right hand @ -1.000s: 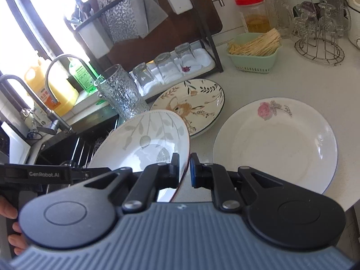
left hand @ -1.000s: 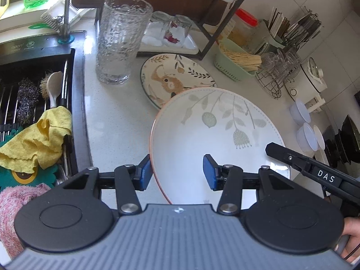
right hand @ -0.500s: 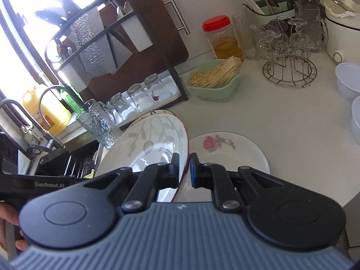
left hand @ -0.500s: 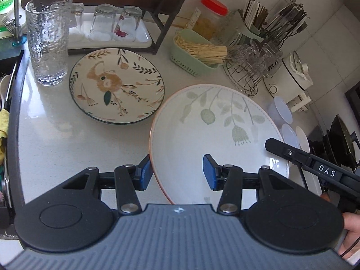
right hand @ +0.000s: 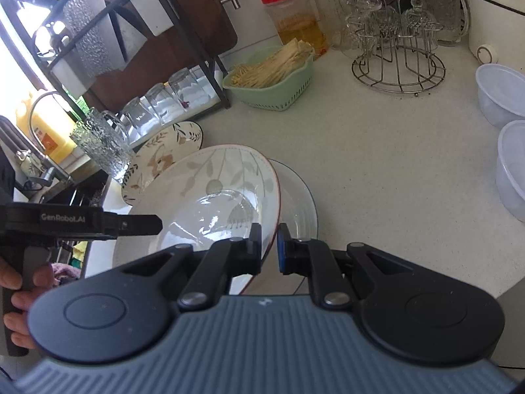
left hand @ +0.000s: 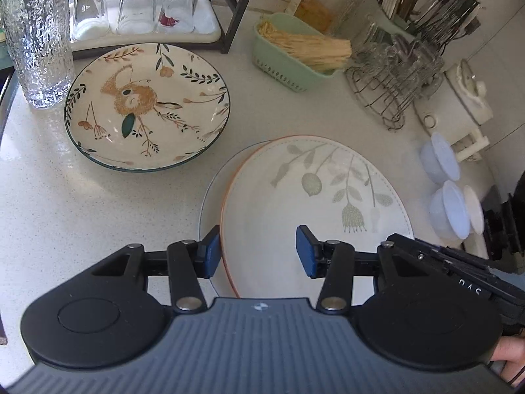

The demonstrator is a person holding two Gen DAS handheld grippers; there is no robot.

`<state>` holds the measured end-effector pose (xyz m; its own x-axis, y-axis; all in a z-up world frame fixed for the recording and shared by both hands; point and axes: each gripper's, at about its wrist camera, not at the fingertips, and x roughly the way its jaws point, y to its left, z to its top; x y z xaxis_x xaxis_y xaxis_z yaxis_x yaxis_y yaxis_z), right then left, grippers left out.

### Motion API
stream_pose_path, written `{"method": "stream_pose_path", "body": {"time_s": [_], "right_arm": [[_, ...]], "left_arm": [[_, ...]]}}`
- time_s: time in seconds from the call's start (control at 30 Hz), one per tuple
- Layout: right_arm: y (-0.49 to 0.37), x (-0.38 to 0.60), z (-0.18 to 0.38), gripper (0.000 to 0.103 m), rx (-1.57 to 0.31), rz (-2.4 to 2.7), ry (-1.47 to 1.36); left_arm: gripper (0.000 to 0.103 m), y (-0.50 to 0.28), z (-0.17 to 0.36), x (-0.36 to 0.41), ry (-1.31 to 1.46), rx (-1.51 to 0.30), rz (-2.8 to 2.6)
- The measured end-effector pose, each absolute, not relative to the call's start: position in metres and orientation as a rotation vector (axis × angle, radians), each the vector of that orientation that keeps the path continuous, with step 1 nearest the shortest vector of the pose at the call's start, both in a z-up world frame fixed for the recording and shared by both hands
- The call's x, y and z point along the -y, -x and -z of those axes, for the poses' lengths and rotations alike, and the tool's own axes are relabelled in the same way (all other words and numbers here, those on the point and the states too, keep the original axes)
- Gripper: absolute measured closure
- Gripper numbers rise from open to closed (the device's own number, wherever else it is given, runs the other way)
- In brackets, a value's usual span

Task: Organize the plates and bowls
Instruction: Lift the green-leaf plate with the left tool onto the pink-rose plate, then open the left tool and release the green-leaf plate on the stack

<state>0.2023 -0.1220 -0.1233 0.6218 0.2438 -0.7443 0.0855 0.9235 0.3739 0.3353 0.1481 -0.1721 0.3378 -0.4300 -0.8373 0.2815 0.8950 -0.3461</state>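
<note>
The right gripper (right hand: 269, 249) points steeply down at the worktop (right hand: 377, 170), its jaws clamped on the near right rim of the leaf-pattern plate (right hand: 210, 203), which is tilted over the blue-rimmed plate (right hand: 300, 197) lying on the worktop. The left gripper (left hand: 257, 251) also points down, its jaws apart astride the near left rim of that plate, pads not pressing. The rabbit-pattern plate (left hand: 147, 105) lies far left, near the textured glass (left hand: 36, 42).

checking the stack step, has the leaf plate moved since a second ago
Yes. The leaf plate, pinched by the right tongs, was beside the rose plate; now it hangs over it, away from the glass and toward the bowls.
</note>
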Motion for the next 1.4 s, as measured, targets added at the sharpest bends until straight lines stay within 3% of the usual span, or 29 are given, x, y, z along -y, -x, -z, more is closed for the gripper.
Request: {"method": "stream_pose_path", "body": {"time_s": [0.83, 1.4], "right_arm": [[-0.228, 0.130, 0.157, 0.090, -0.947, -0.235, -0.270], [-0.232, 0.119, 0.153, 0.087, -0.942, -0.283, -0.113]], "left_arm": [[0.051, -0.338, 0.179, -0.116, -0.051, -1.250, 0.289], [0.051, -0.309, 0.139, -0.126, 0.136, -1.092, 0.190]]}}
